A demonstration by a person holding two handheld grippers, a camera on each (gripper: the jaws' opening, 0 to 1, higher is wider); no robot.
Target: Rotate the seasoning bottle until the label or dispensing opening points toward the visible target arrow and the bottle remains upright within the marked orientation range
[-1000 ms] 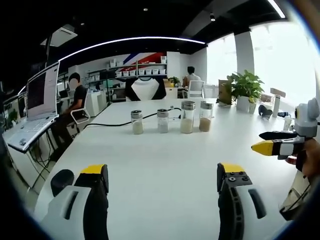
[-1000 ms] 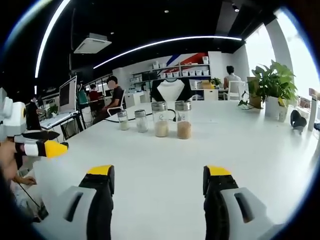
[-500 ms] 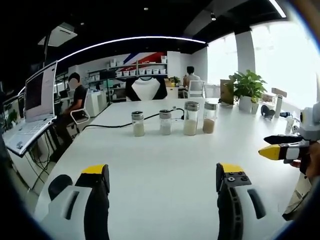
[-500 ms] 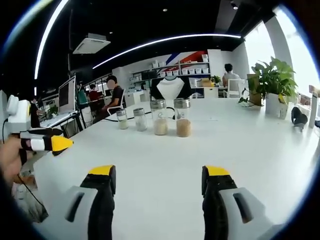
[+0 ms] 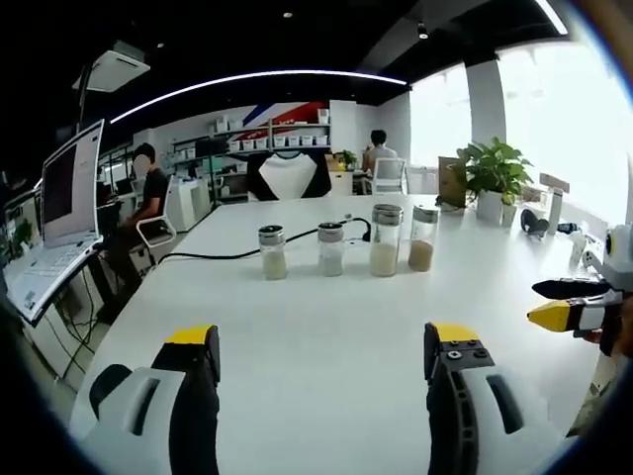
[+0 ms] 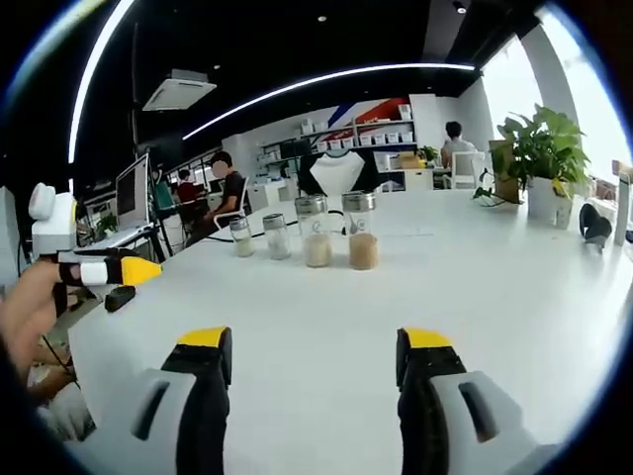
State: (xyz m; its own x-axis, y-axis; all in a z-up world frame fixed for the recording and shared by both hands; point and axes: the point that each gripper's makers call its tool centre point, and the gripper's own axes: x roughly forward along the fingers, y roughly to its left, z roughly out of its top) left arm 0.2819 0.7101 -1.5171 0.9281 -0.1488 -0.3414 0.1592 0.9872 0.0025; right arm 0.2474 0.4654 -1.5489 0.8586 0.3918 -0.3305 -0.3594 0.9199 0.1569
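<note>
Four clear glass bottles with shiny metal caps stand on a smooth, slightly glossy white table. The jaws look like matt plastic, black with yellow tips.

Both views look low across the surface from its near edge, facing the far edge. They share the row of bottles, well ahead.
</note>
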